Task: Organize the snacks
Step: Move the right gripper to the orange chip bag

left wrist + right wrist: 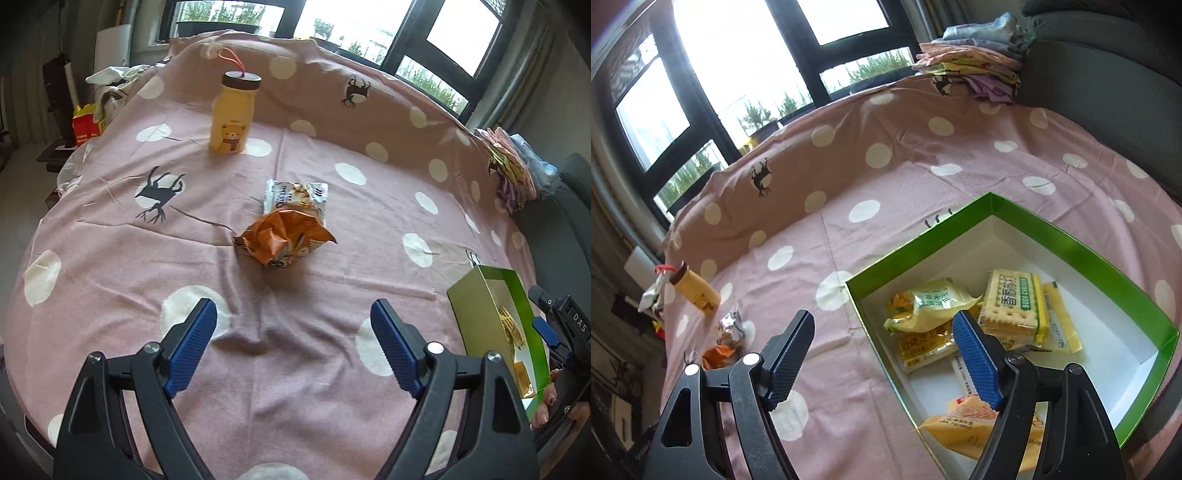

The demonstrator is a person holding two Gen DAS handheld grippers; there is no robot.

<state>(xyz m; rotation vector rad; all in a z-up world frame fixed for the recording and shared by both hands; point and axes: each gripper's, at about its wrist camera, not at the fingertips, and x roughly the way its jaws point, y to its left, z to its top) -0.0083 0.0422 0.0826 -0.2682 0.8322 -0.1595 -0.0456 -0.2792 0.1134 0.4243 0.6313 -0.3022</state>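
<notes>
Left claw (293, 325) gapes wide, holding nothing; an orange snack bag (284, 236) lies ahead. Right claw (882, 343), wide open and empty, hovers over the green box (1071, 236).

We see a surface under a pink dotted cloth (295, 332). On it stand a yellow bottle (231, 118), upright, and a green box (1052, 236) near the right edge. Between them lie an orange packet (284, 236) and a silver packet (299, 194), touching. Folded clothes (975, 70) sit at the far corner.
</notes>
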